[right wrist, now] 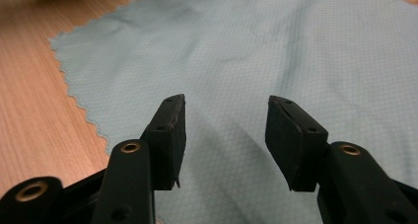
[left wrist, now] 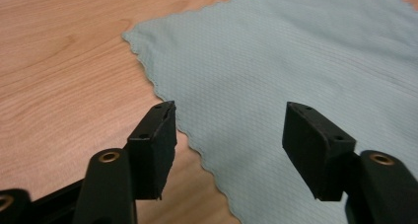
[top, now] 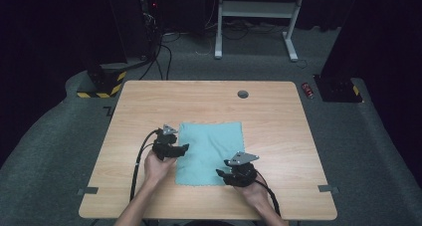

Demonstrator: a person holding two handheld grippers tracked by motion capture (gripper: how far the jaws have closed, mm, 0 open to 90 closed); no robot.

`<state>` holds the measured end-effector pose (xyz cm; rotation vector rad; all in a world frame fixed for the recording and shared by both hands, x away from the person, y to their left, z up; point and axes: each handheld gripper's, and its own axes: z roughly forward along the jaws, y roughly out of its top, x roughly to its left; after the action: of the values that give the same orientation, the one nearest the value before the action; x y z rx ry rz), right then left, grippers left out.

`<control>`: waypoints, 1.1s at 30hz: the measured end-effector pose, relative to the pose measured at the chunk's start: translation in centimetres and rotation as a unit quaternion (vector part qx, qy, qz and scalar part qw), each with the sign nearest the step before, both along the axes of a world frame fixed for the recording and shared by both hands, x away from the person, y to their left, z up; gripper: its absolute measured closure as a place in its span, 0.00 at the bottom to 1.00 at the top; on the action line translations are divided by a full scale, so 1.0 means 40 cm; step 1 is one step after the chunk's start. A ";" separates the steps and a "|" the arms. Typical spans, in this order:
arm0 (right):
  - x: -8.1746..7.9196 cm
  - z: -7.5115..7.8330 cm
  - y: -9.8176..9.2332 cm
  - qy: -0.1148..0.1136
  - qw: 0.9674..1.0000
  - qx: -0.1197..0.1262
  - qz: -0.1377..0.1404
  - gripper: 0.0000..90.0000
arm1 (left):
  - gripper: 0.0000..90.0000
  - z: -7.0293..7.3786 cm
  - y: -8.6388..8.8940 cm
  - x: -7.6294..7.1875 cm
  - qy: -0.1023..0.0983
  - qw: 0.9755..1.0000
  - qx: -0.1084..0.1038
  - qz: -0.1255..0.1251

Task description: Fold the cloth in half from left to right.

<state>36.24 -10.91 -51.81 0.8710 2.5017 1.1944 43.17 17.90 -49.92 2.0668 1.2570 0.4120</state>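
1. Light blue-green cloth spread flat on the wooden table, near the middle, a little towards the near edge.
2. Left gripper at the cloth's left edge, jaws spread wide with nothing between them; in the left gripper view, poised over the scalloped border.
3. Right gripper at the near right corner, jaws likewise apart and holding nothing; in the right gripper view, hovering above the weave itself.
4. Risk, as a judgement: pinching only a few threads at the thin rim, then losing the edge on the lift. Cause: left jaws straddling the border, one pad over bare wood.
5. Risk: pushing the fabric along instead of gripping it, bunching it into ridges. Cause: smooth tabletop, light fabric, low-angle approach.
6. Risk: uneven pull skewing the sheet or dragging it off square. Cause: the two grips placed at different distances along the sides.
7. Risk: hard pads scraping the table. Cause: pressing down too far to catch so flat a layer.
8. Material: thin, soft microfibre-like textile, fine waffle or dotted weave, zigzag-cut edges, roughly square, a few shallow creases near the right side.
9. Table: pale wood-grain laminate, smooth, rounded corners, small dark grommet at the far side.
10. Jaw pads: matte black, blocky, rigid, brass-coloured pivots behind.
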 end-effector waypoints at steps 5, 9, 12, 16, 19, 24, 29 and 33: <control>-0.004 0.002 0.026 0.003 1.000 -0.002 0.017 0.57 | 0.40 -0.001 0.005 0.050 0.007 1.000 0.021 0.003; -0.007 0.009 0.055 0.000 0.999 -0.001 0.032 0.61 | 0.43 -0.002 0.031 0.085 -0.005 1.000 -0.007 0.024; -0.008 0.013 0.071 -0.002 0.999 -0.005 0.041 0.61 | 0.46 -0.011 0.047 0.098 -0.007 0.999 -0.020 0.036; -0.014 0.017 0.100 -0.004 0.998 -0.002 0.058 0.63 | 0.49 -0.032 0.070 0.121 -0.002 0.997 -0.042 0.061; -0.018 0.014 0.119 0.001 0.998 -0.004 0.067 0.64 | 0.51 -0.041 0.080 0.132 -0.007 0.996 -0.058 0.073; -0.026 0.013 0.154 0.004 0.996 0.000 0.084 0.65 | 0.52 -0.046 0.089 0.143 -0.014 0.994 -0.069 0.085; -0.031 0.006 0.186 0.009 0.995 -0.007 0.102 0.66 | 0.50 -0.032 0.088 0.168 0.004 0.995 -0.054 0.079; -0.039 0.006 0.203 0.010 0.994 -0.008 0.107 0.66 | 0.53 -0.019 0.072 0.182 -0.012 0.995 -0.062 0.083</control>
<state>34.67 -2.78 -51.57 0.6251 2.6721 1.2306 50.44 20.79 -50.70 1.8558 1.4089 0.4198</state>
